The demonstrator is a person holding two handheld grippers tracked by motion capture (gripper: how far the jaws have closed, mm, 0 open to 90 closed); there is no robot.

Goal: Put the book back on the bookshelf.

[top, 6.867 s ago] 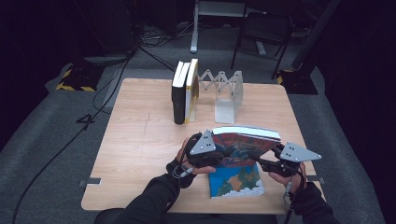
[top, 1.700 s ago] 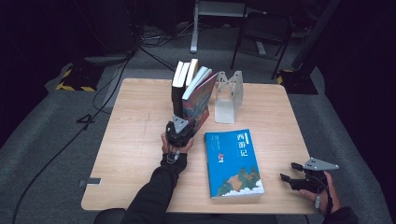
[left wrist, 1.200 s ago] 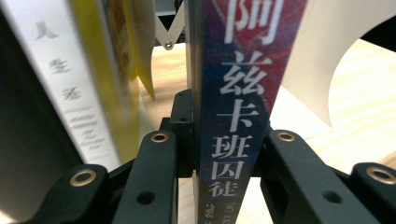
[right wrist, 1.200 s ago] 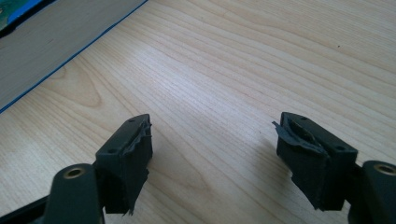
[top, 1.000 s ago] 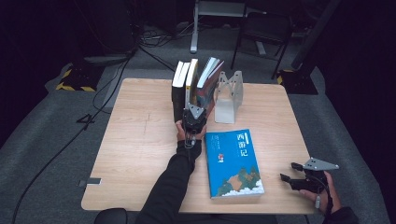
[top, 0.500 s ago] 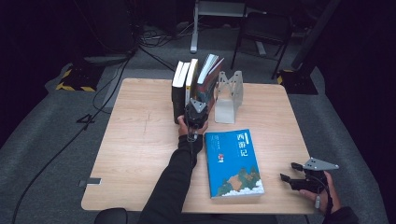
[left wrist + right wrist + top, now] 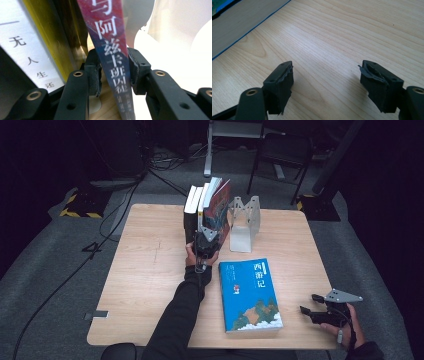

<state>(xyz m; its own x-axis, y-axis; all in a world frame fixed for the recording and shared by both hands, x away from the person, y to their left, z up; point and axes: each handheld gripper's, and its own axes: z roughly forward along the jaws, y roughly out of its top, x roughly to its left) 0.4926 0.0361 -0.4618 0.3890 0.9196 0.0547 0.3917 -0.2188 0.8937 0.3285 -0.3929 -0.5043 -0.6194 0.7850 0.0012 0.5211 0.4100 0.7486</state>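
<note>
left claw (image 7: 113,75): jaws just been opening, red-blue book (image 7: 110,55) between them, pads seemingly just off its spine | book leans on standing books (image 7: 196,207) ahead | right claw (image 7: 327,85): released over bare worktop (image 7: 337,37)

The left hand-held gripper (image 7: 206,239) sits at the foot of a red-covered book (image 7: 220,210) leaning beside upright books (image 7: 193,212) at the far side of the table (image 7: 145,265) — its jaws have just been opening. A blue book (image 7: 250,295) lies flat near the front; the right hand-held gripper (image 7: 312,312) rests at the near right corner — well apart.
</note>
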